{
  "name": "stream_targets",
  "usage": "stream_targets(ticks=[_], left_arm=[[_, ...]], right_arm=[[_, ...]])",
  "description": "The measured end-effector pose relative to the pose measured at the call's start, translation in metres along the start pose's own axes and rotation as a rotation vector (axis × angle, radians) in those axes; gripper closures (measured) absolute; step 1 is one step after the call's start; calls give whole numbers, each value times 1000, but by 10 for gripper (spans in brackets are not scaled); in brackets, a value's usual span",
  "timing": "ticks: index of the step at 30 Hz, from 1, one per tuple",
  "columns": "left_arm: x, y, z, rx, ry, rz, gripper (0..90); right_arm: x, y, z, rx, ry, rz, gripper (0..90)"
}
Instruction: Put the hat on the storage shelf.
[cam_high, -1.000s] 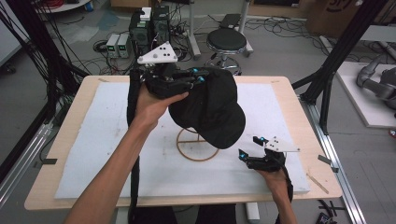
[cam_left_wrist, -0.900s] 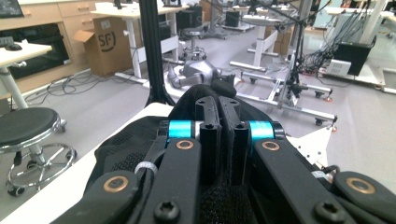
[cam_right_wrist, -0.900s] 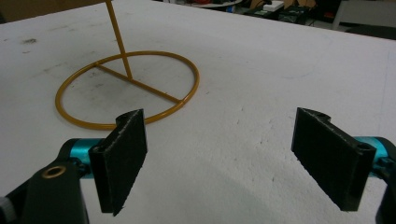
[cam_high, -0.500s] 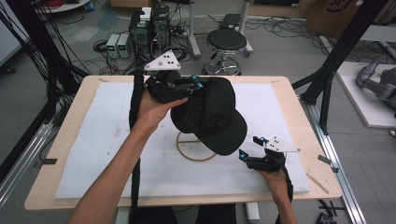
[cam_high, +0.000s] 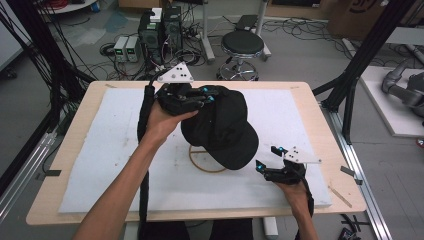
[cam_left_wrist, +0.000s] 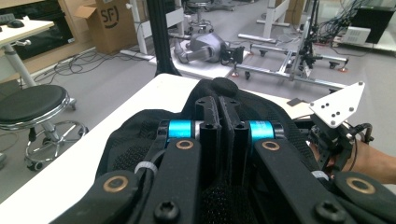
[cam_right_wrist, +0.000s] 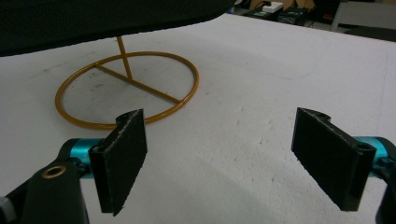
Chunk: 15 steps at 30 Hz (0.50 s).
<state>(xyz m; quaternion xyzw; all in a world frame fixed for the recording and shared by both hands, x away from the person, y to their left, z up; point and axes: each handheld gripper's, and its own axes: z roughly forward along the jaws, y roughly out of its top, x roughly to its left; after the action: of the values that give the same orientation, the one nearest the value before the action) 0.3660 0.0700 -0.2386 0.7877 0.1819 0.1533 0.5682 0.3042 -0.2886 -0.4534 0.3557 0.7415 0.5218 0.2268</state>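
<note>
Lowered since the earlier frame, the black cap (cam_high: 222, 125) now hangs closer to the gold wire stand (cam_high: 205, 162), carried down by the left gripper (cam_high: 210, 94). That gripper's jaws are pinched tight on the cap's rear edge, fabric bunched around them, as the left gripper view shows up close; the cap's top button (cam_left_wrist: 224, 86) sits just beyond the jaw tips there.

From above, the cap hangs to the right of the left gripper, brim angled down toward the right gripper (cam_high: 270, 160), with the stand's ring partly hidden beneath it. The left hand (cam_high: 162, 120) wraps the gripper body, forearm reaching diagonally in from the bottom edge.

The right gripper rests low near the white mat's (cam_high: 110, 150) front right corner, its jaws spread wide with nothing between them. Its own view shows what the overhead one hides: the stand's thin upright post (cam_right_wrist: 123, 58) rising from a crossbar inside the ring, ahead and left of the jaws, and the cap's dark underside overhead.

The right gripper's grey plate appears beyond the cap in the left gripper view.
</note>
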Motion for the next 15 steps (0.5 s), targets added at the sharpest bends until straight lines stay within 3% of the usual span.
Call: stream_targets(ticks=[15], left_arm=[[5, -17, -8, -58, -20, -22, 868]], right_arm=[[1, 0, 0, 0, 0, 0, 185]])
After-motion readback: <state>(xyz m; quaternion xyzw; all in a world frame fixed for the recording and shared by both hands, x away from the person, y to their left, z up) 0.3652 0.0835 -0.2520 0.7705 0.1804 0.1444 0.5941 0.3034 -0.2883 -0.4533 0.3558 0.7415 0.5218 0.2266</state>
